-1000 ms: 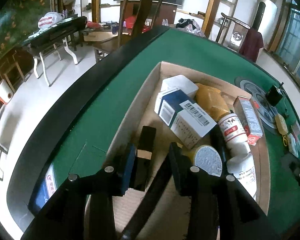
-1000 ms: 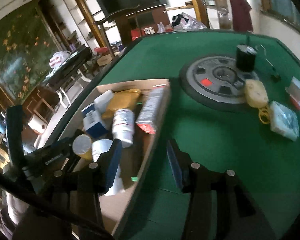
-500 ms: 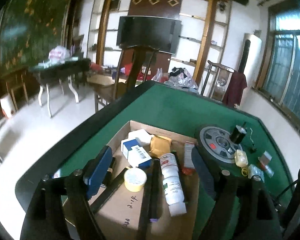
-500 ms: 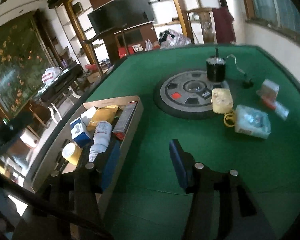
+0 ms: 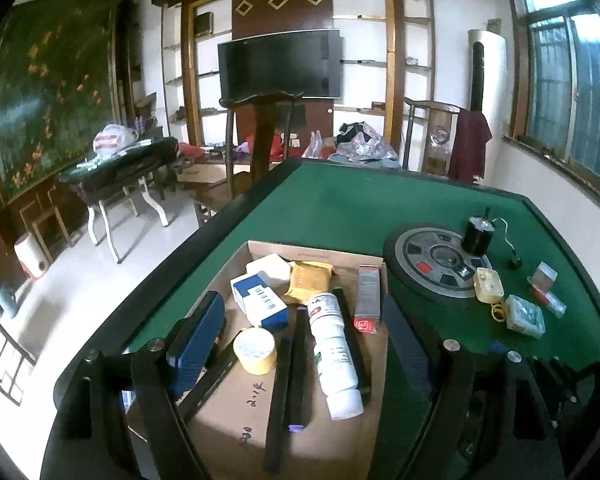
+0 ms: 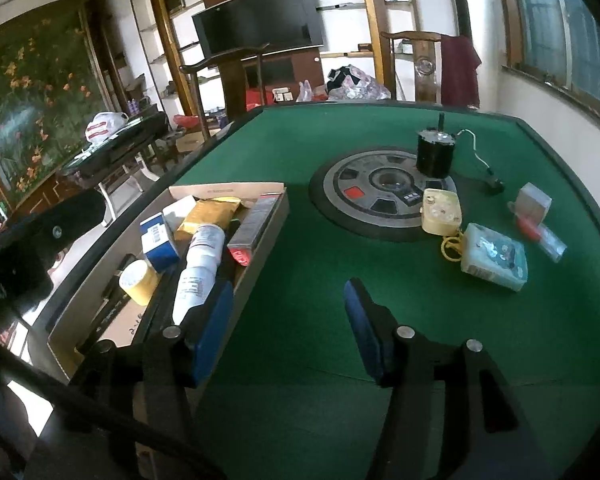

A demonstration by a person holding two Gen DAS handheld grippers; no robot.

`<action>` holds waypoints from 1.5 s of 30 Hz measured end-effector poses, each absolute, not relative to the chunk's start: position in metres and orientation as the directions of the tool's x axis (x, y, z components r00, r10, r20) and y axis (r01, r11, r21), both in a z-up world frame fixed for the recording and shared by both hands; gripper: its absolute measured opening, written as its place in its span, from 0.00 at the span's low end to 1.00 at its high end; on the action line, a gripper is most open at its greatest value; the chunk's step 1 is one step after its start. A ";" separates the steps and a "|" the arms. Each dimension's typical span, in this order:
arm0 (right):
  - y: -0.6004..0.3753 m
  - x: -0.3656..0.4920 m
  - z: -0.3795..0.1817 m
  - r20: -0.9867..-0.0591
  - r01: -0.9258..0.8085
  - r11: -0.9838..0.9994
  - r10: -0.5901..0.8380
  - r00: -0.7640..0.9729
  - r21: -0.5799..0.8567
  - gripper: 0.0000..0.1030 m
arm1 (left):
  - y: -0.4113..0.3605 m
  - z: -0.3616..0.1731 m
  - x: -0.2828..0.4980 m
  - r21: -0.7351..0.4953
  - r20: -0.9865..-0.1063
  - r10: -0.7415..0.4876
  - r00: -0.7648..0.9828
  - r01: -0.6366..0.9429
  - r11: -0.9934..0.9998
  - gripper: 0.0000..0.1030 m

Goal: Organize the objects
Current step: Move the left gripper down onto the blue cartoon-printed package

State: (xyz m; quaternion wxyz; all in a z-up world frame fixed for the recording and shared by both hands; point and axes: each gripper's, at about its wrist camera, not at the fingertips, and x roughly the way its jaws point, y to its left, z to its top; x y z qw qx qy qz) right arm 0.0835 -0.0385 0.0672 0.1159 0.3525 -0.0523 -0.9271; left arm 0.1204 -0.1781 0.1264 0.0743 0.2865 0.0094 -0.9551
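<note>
An open cardboard box [image 5: 320, 255] on the green table holds a white bottle [image 5: 334, 354], a yellow tape roll [image 5: 256, 350], a blue-and-white carton [image 5: 260, 306], a yellow pouch [image 5: 310, 282], a grey-and-red carton [image 5: 367, 298] and long black bars [image 5: 296, 364]. My left gripper [image 5: 300, 334] hangs above the box, open wide and holding nothing. Just right of the box [image 6: 224, 190], my right gripper [image 6: 288, 316] is over bare green felt. Its jaws are opening with nothing between them.
A round grey disc [image 6: 384, 192] with a black motor [image 6: 436, 152] on it sits mid-table. A yellow case [image 6: 440, 212], a pale blue packet [image 6: 494, 258] and small clear items [image 6: 534, 202] lie to the right. Chairs stand beyond the table's far edge.
My left gripper let go of a black bar inside the box, opened wide and lifted back above it. My right gripper's jaws spread a little wider.
</note>
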 end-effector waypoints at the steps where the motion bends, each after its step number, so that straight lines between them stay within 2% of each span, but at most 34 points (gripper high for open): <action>1: -0.036 0.083 0.068 -0.641 0.174 -0.968 -0.251 -0.725 0.182 0.55 | -0.176 0.127 0.120 0.031 -0.550 -0.137 -0.824 0.144 -0.989 0.74; 17: 0.052 0.064 0.074 -0.638 0.042 -0.971 -0.186 -0.748 0.234 0.55 | -0.127 0.122 0.105 0.090 -0.600 -0.107 -0.793 0.066 -0.994 0.74; 20: 0.086 0.056 0.077 -0.636 0.001 -0.971 -0.157 -0.755 0.238 0.55 | -0.119 0.117 0.098 0.050 -0.648 -0.042 -0.761 0.013 -0.999 0.74; 25: 0.153 0.034 0.093 -0.615 -0.120 -0.969 -0.040 -0.788 0.217 0.55 | -0.111 0.103 0.077 -0.118 -0.747 0.152 -0.648 -0.096 -0.988 0.74; 29: 0.202 0.015 0.098 -0.593 -0.204 -0.938 -0.002 -0.805 0.280 0.59 | -0.086 0.090 0.057 -0.207 -0.784 0.262 -0.563 -0.160 -0.965 0.74; 36: 0.250 0.007 0.069 -0.587 -0.278 -0.880 -0.002 -0.810 0.386 0.59 | -0.032 0.074 0.034 -0.269 -0.794 0.356 -0.492 -0.241 -0.932 0.74; 38: 0.261 0.004 0.060 -0.615 -0.294 -0.867 -0.018 -0.789 0.403 0.59 | -0.020 0.073 0.025 -0.259 -0.792 0.348 -0.502 -0.240 -0.936 0.74; 45: 0.285 0.006 0.056 -0.622 -0.335 -0.816 -0.038 -0.782 0.471 0.59 | 0.035 0.058 -0.003 -0.199 -0.802 0.319 -0.505 -0.278 -0.940 0.74</action>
